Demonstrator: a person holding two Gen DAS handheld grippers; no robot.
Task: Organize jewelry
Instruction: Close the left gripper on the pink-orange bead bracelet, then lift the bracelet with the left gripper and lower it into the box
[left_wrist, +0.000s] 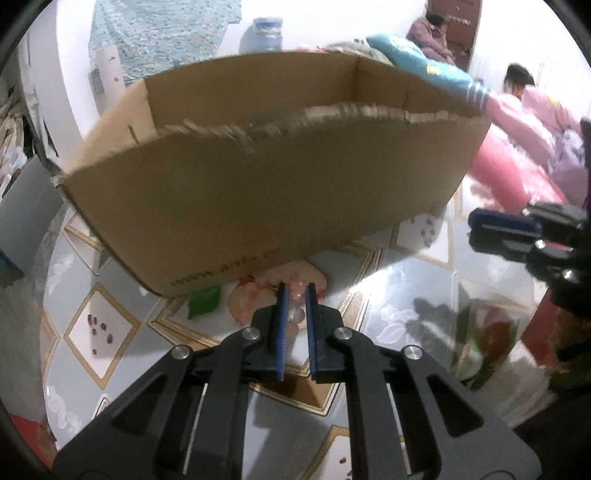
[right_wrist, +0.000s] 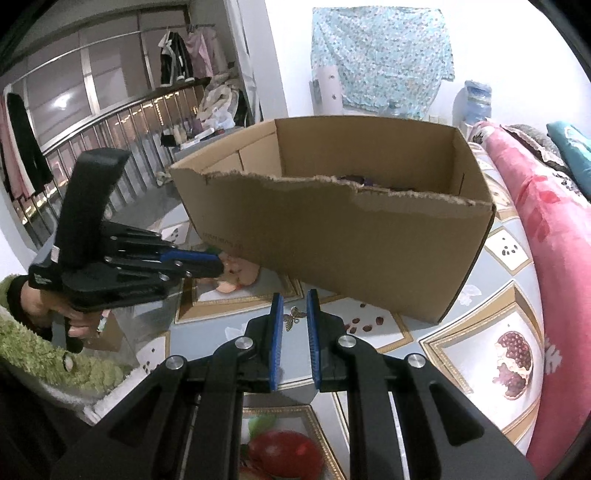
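Pickup step: my left gripper (left_wrist: 296, 291) jaws pinch a pale bead bracelet (left_wrist: 297, 314) between the pads, right gripper (right_wrist: 294, 300) jaws narrowly spread around the butterfly charm (right_wrist: 293, 316), cardboard box (right_wrist: 332, 221) just ahead; next, close and lift over its rim.

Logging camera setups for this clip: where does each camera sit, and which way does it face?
Left wrist: on the left gripper, facing the cardboard box across the patterned table; pale beads between its fingers; right gripper at the right edge.
Right wrist: on the right gripper, facing the box's torn rim; butterfly charm between its fingers; left gripper and hand at left.
Shared: box, table, both grippers.
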